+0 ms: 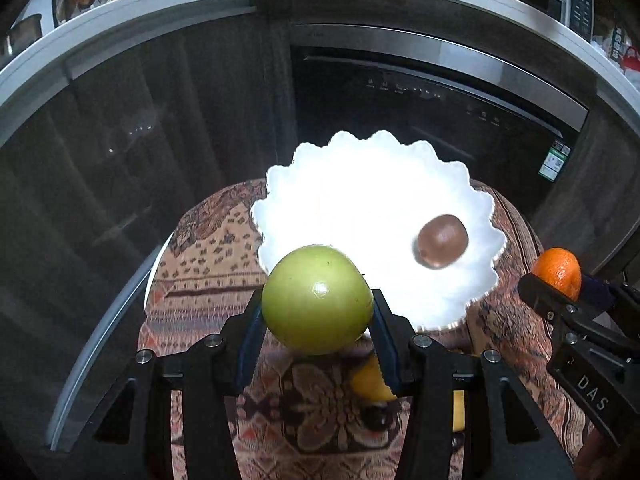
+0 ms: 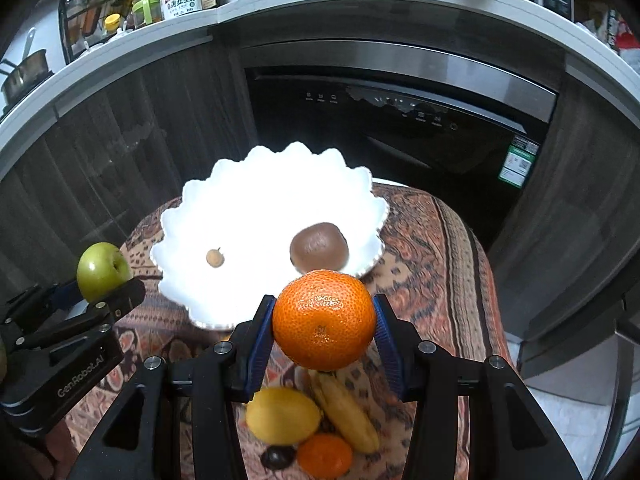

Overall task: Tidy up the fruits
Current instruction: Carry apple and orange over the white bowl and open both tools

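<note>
My left fingers (image 1: 318,312) clamp a green apple (image 1: 316,298), my right fingers (image 2: 324,326) an orange (image 2: 324,320); the white dish (image 2: 256,196) holds a kiwi (image 2: 318,246) and one small brown fruit (image 2: 215,258), while a lemon (image 2: 282,416), banana (image 2: 348,416) and more wait on the table (image 2: 432,264).

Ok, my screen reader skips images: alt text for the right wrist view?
The right hand-held gripper holds an orange just short of a white scalloped plate bearing a kiwi; the left hand-held gripper holds a green apple.

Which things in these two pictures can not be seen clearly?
- Small round fruit in the white dish: too small to name in the right wrist view; hidden in glare in the left.
- Lemon, left wrist view: mostly hidden behind the left hand-held gripper.
- Dark fruit: blurred, kind unclear.
</note>
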`<state>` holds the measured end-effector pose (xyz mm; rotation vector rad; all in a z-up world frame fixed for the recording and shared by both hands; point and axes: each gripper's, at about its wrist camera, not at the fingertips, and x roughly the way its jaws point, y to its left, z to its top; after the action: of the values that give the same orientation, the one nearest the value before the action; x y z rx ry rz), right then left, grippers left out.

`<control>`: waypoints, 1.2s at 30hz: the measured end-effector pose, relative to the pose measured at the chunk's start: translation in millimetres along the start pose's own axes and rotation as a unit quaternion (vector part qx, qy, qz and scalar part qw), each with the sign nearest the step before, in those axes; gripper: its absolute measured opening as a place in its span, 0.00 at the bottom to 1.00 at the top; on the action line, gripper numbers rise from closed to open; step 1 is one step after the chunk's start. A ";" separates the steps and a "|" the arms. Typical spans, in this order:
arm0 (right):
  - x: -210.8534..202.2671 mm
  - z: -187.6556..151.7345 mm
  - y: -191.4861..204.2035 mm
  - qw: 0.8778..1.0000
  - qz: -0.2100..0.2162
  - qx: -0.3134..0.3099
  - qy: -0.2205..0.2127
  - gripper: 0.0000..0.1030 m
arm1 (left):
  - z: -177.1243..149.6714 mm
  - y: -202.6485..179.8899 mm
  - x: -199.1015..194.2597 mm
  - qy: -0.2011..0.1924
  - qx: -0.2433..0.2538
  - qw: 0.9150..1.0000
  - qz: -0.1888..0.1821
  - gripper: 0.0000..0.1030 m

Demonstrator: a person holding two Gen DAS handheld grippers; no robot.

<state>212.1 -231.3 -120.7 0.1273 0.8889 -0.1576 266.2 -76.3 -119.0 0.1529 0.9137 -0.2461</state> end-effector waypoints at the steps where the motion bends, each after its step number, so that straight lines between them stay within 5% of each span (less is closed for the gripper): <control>1: 3.7 2.3 0.3 1.000 0.002 -0.001 0.002 0.47 | 4.0 0.8 5.0 0.002 0.000 1.000 0.000 0.47; 24: 84.4 18.3 7.3 0.997 0.027 -0.023 0.063 0.47 | 19.0 3.0 77.3 0.057 -0.008 0.998 -0.023 0.47; 26: 85.6 17.4 7.6 0.997 0.027 -0.024 0.064 0.47 | 17.8 3.2 78.9 0.059 -0.009 0.998 -0.022 0.50; 29: 84.6 16.2 6.9 0.997 0.028 -0.022 0.063 0.49 | 17.9 3.7 75.4 0.049 -0.010 0.999 -0.016 0.70; 32: 78.7 17.8 6.8 0.998 0.017 -0.023 0.051 0.67 | 19.1 5.5 71.7 0.048 -0.015 0.999 -0.013 0.72; 36: 67.6 21.2 7.7 0.999 0.000 -0.029 0.034 0.78 | 20.5 7.6 62.5 0.038 -0.018 0.999 -0.004 0.79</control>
<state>271.6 -233.1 -159.9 0.0795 0.9611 -0.1276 320.5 -82.9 -156.3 0.1265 0.9940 -0.2323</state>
